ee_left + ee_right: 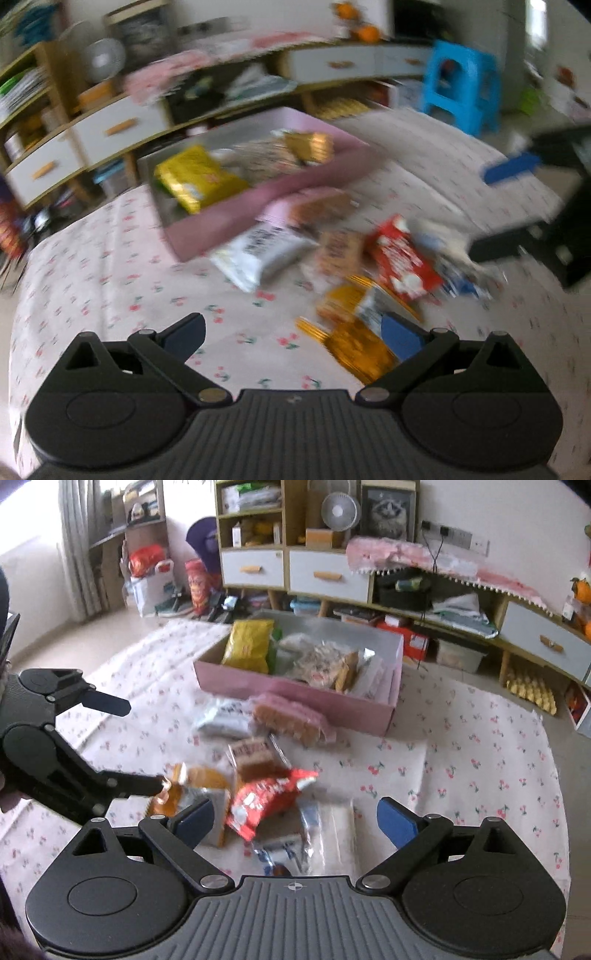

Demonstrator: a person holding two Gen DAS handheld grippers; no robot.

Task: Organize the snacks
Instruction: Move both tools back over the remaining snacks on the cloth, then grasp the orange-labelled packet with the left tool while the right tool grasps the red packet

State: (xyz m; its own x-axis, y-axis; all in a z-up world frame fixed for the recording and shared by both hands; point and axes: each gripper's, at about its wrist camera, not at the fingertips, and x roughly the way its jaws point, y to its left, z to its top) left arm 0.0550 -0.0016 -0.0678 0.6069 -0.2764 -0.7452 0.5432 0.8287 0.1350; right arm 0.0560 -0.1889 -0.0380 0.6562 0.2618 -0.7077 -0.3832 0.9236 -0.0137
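Observation:
A pink box [295, 698] stands on the cherry-print cloth and holds a yellow packet [247, 646] and several other snacks. In front of it lie loose snacks: a white packet [225, 716], a biscuit packet [291, 716], a brown packet [255, 753], a red packet [266, 801], an orange packet [199, 779] and a clear bag [325, 834]. My right gripper [295, 819] hovers open over the red packet and clear bag. My left gripper [146, 744] is open at the left, its lower finger by the orange packet. The left wrist view is blurred: left gripper [293, 332], orange packet [354, 343], pink box [229, 221], right gripper [495, 210].
A low cabinet with white drawers [325, 576] runs behind the table, with a small fan [340, 511] on top. A blue stool [461, 85] stands on the floor at the back. The cloth [480, 760] reaches the table edge at the right.

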